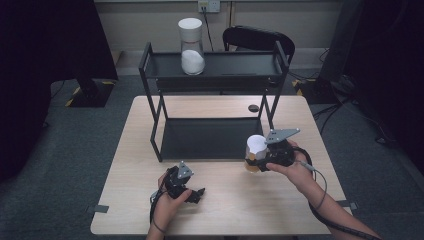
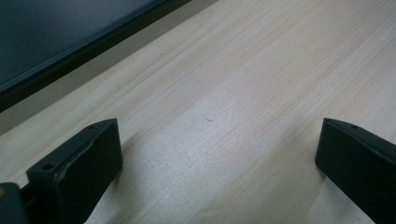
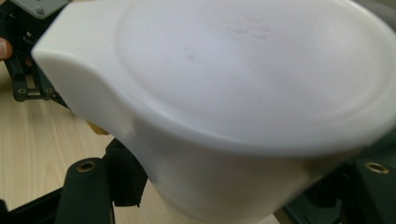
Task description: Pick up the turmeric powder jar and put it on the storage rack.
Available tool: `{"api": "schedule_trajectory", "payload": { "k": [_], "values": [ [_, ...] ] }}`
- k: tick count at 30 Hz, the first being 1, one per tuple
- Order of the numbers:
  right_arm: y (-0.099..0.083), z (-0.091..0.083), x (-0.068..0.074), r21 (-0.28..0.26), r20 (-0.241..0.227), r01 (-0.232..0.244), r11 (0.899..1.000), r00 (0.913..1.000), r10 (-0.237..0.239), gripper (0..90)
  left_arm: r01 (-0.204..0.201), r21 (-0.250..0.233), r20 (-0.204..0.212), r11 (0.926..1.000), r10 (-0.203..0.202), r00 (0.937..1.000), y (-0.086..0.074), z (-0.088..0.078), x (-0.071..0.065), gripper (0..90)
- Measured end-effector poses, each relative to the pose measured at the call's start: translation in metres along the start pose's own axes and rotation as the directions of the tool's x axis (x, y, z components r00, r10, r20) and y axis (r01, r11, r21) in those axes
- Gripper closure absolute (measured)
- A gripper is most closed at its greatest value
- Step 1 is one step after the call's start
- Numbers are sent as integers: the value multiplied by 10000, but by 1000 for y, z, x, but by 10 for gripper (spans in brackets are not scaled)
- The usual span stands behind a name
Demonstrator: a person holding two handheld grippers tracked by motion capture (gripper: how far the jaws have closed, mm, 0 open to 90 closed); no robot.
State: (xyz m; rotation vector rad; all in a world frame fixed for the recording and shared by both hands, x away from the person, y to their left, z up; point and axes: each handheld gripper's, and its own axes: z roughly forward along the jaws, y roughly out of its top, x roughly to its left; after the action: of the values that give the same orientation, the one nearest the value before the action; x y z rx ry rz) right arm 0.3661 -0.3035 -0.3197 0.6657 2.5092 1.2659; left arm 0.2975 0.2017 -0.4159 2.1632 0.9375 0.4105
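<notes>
A jar with a broad white lid (image 1: 257,144) and yellowish contents is held just above the table's right half, with my right gripper (image 1: 253,161) shut on its body from the right. In the right gripper view the lid (image 3: 243,93) looms very close, and a black finger (image 3: 88,186) stands at its lower left. My left gripper (image 1: 199,193) rests low on the table near the front edge, and its jaws (image 2: 219,154) are spread wide over bare wood with nothing between them. A second jar (image 1: 191,47), white-lidded with white contents, stands on the shelf's top tier.
A black two-tier metal shelf (image 1: 215,82) stands at the back middle of the wooden table (image 1: 230,200); its lower tray (image 2: 70,37) lies just beyond my left gripper. A dark chair (image 1: 257,39) stands behind the shelf. A small black disc (image 1: 253,108) lies on the table by the shelf's right leg.
</notes>
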Motion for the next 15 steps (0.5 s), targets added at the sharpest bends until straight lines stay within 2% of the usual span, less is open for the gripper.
{"api": "schedule_trajectory", "payload": {
  "k": [15],
  "values": [
    [22,-3,-5,-91,115,97,9999,9999,-96,301,0,1,2,10000,0,10000,0,0,0,1]
  ]
}}
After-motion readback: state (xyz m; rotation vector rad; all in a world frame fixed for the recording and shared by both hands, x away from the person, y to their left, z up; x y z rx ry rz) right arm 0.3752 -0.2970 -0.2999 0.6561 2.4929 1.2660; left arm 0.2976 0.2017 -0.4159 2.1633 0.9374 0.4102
